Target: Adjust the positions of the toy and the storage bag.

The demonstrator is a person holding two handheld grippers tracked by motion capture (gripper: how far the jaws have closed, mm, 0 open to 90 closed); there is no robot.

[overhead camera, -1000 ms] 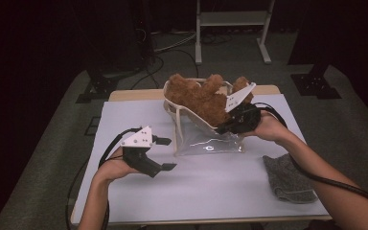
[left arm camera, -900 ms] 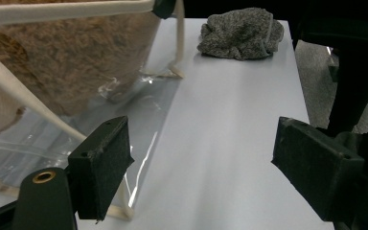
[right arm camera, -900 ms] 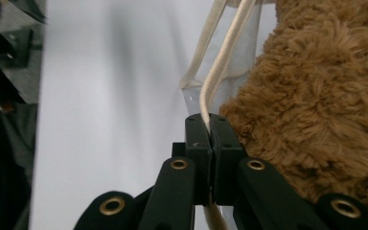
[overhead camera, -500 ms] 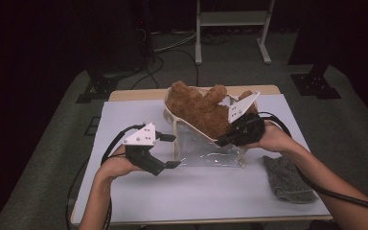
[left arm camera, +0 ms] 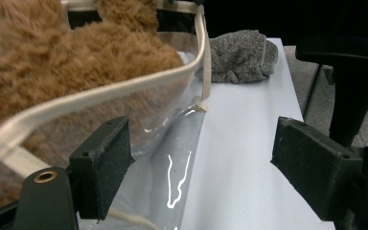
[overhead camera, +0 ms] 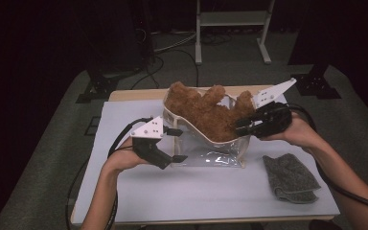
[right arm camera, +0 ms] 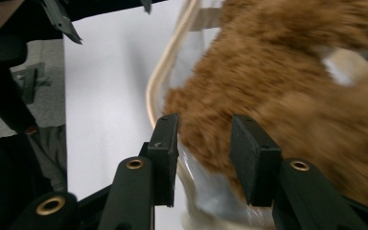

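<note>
Dark floor and black stands surround a table [overhead camera: 124,201] topped with a white sheet, lit from above. At the left of the high view, the left gripper [overhead camera: 175,144] is held low over the sheet, its jaws spread wide and pointing at the near left corner of a clear bag [overhead camera: 211,155] with a cream rim. In the left gripper view one jaw stands just beside the bag's clear wall and the other well out over bare white sheet, so nothing is pinched between them. The bag stands on the middle of the table, its mouth tilted up and back, and a brown plush toy [overhead camera: 203,112] fills it, with furry limbs sticking out above the rim. To the right, the right gripper [overhead camera: 242,127] reaches in from the bag's far right side, at the rim. Its jaws have just been opening; in the right gripper view they stand partly apart with brown fur and a fold of clear plastic between them, and whether the pads press on either is hard to tell through the blur. Farther right, a grey cloth [overhead camera: 291,178] lies crumpled on the sheet near the table's right edge, apart from the bag.
</note>
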